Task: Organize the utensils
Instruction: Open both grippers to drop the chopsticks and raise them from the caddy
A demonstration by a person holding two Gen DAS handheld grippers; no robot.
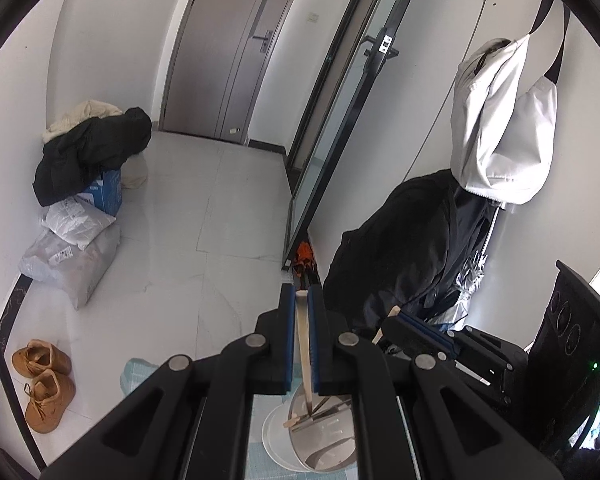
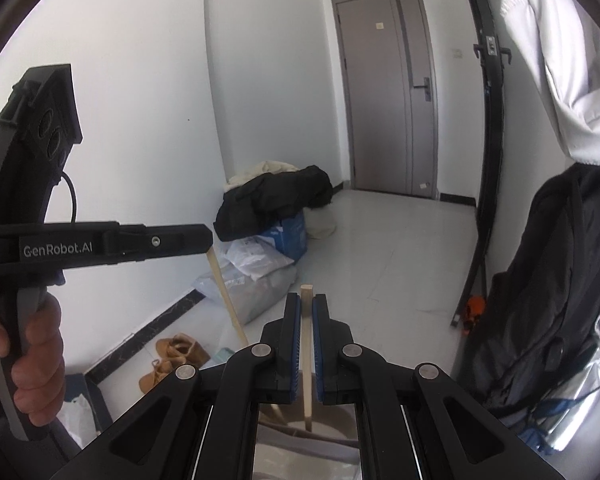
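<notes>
**Two sticks held, both over the container**

My left gripper [image 1: 300, 300] has its fingers clamped on a pale flat wooden stick [image 1: 305, 352], and my right gripper [image 2: 306, 304] pinches a second pale wooden stick [image 2: 307, 356] the same way — neither is released yet. Below, near me, a round white container with a shiny inside [image 1: 276, 440] already holds a few utensils, so some sorting looks done; these two remain. Both hands tilt forward and downward, sticks hanging over the container. My hand [image 2: 28, 352] grips the left handle.
</notes>
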